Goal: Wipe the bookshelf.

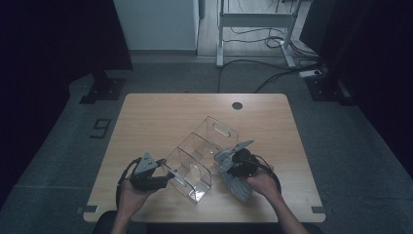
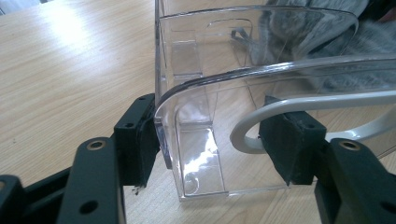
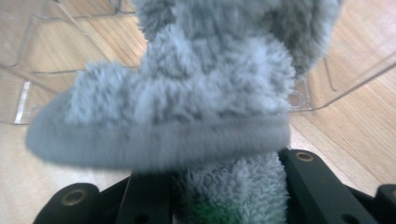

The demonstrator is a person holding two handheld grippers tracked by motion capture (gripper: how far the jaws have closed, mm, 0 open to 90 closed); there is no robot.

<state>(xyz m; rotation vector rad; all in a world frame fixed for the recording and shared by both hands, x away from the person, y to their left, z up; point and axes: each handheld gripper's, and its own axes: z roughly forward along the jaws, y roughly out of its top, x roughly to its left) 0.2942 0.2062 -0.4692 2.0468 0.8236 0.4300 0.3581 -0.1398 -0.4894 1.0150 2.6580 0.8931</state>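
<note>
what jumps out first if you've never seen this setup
A clear plastic organizer with several compartments lies at the near middle of the wooden table. The left tongs straddle its near end wall, one pad each side. Right of it, the right tongs grip a fluffy grey sock.

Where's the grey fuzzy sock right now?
In the high view the grey fuzzy sock hangs from the right gripper, beside the clear organizer's right side, near the table's front edge.
</note>
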